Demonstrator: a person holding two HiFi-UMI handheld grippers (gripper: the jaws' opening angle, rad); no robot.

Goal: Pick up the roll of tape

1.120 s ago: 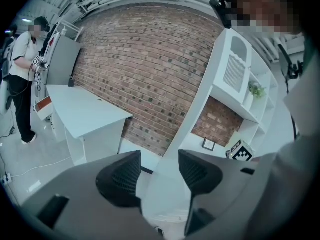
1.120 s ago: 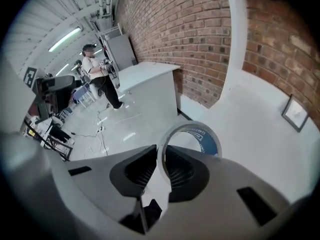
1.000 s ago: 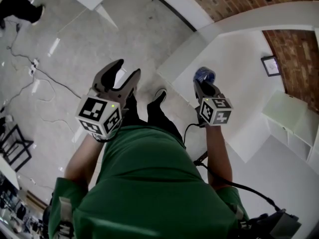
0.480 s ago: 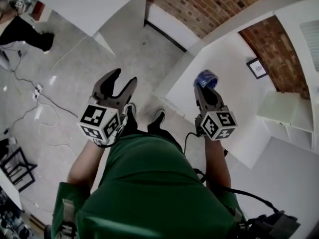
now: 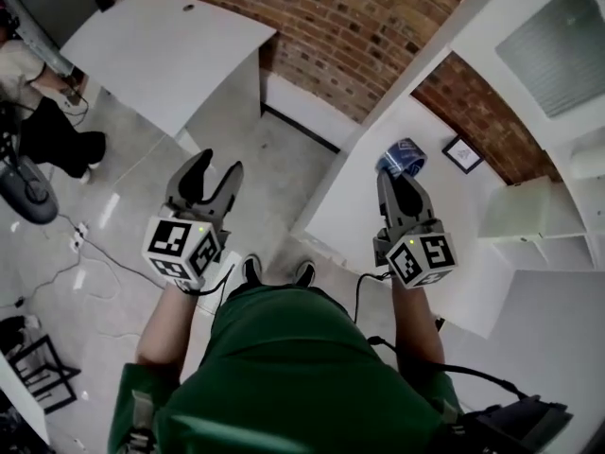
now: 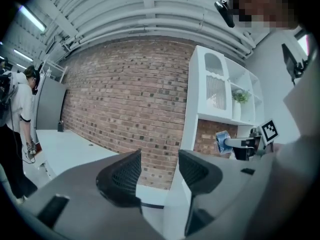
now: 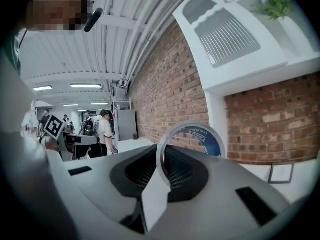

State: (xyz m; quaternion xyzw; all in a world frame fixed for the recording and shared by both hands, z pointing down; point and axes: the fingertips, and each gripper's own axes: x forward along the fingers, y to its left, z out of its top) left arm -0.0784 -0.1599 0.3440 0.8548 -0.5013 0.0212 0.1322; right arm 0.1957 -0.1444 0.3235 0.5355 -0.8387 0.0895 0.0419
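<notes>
The roll of tape (image 5: 402, 155) is a clear ring with a blue printed core. My right gripper (image 5: 401, 180) is shut on the roll of tape and holds it up in the air in front of the white shelf unit (image 5: 444, 173). In the right gripper view the roll of tape (image 7: 192, 134) stands on edge, pinched between the two dark jaws, with a loose strip hanging down from it. My left gripper (image 5: 208, 170) hangs open over the floor with nothing between its jaws. In the left gripper view the left gripper (image 6: 159, 171) faces the brick wall, and the blue roll of tape (image 6: 222, 141) shows far right.
A brick wall (image 5: 321, 26) runs across the back. A white table (image 5: 161, 45) stands at the upper left, with a person (image 5: 38, 93) beside it. Cables (image 5: 66, 253) lie on the grey floor. A small framed picture (image 5: 463, 154) rests on the white shelf unit.
Both grippers have risen, the right one more, still holding the tape. The view has tilted up, so the brick wall and the white table now show.
</notes>
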